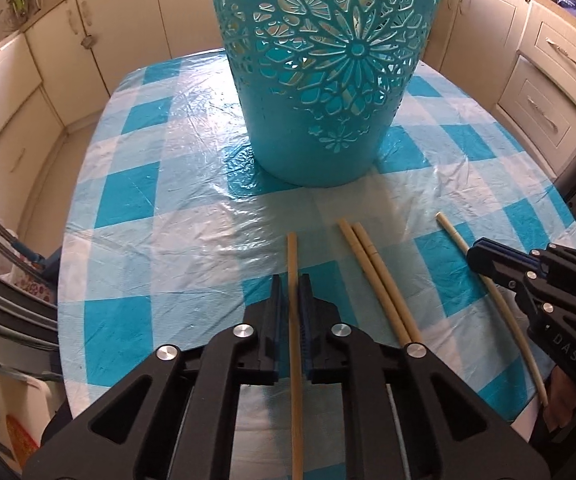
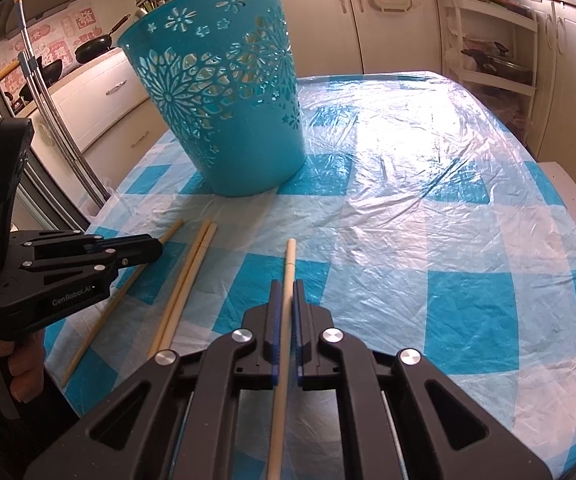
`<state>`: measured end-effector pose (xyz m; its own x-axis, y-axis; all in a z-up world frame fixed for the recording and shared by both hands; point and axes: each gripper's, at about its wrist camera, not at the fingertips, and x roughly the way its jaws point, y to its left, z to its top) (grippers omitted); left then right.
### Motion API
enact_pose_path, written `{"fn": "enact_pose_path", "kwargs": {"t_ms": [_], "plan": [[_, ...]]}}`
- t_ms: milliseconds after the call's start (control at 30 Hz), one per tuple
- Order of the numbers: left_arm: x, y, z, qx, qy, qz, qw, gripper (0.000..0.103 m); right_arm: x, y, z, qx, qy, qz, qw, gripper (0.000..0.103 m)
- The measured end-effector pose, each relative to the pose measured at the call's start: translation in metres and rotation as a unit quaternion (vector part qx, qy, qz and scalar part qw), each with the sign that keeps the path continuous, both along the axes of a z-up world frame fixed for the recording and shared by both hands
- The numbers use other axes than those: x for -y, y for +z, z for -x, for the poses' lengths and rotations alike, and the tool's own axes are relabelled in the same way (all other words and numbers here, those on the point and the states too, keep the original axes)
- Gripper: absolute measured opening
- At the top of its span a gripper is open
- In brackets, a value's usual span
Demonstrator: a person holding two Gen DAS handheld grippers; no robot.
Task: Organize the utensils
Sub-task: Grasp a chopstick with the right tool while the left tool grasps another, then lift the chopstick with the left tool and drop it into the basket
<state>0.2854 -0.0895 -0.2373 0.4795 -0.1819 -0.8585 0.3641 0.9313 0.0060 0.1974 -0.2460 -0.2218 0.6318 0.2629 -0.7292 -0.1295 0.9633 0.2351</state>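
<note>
Chopsticks lay clamped lengthwise, one tan chopstick (image 1: 293,264) in the left gripper (image 1: 291,284), one pale chopstick (image 2: 288,268) in the right gripper (image 2: 287,290), near the teal basket (image 1: 320,80).

Cream kitchen cabinets (image 1: 68,36), checkered tablecloth (image 2: 428,208)

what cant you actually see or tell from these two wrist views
- Inside of the teal basket: left wrist view crops its rim at the top edge; right wrist view sees only the outer wall.
- Near end of the chopstick in the left gripper: runs off the bottom edge.
- Near end of the chopstick in the right gripper: likewise cut off.
- Loose pair of chopsticks: lower ends hidden behind the left gripper's body.
</note>
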Motion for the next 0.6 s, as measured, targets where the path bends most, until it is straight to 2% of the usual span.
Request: {"fn": "enact_pose_path", "kwargs": {"t_ms": [167, 400, 600], "plan": [[-0.0002, -0.0003, 0.0004, 0.009, 0.003, 0.006, 0.9999, 0.005, -0.0018, 0.0002, -0.0014, 0.003, -0.001, 0.008, 1.000, 0.006], [-0.0012, -0.0022, -0.0020, 0.017, 0.022, 0.009, 0.9996, 0.006, -0.0022, 0.0001, -0.0056, -0.003, -0.005, 0.005, 1.000, 0.008], [0.0005, -0.0028, -0.0067, 0.021, 0.017, 0.009, 0.9996, 0.005, -0.0073, 0.0009, -0.0074, 0.000, 0.004, 0.025, 1.000, 0.009]]}}
